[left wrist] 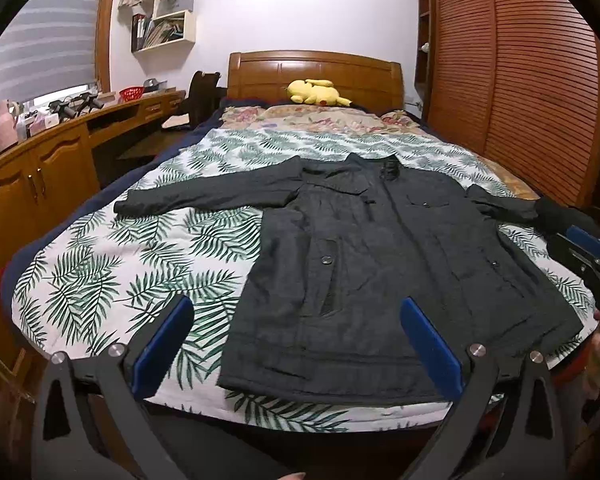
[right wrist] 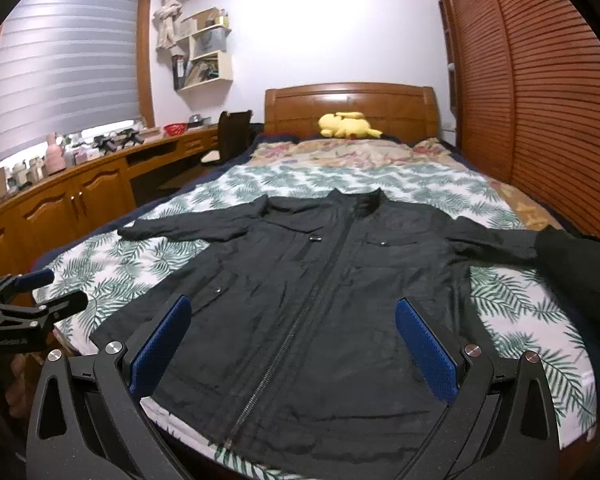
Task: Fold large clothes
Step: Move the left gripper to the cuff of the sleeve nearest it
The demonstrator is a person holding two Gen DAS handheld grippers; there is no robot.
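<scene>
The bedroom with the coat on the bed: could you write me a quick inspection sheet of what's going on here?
Surface: bed with a leaf-print cover, floral bedding behind.
Job's things: dark coat spread flat, zipped, both sleeves out sideways, not folded yet.
Clutter: yellow plush toy by the headboard, away from the coat.
Grippers: left hand-held gripper and right hand-held gripper both open above the coat's hem, holding nothing.
Cables: nothing seen.
Surroundings: wooden desk with small items on the left, wall shelves, slatted wardrobe doors on the right.

Matt cloth jacket, glossy wood headboard
</scene>
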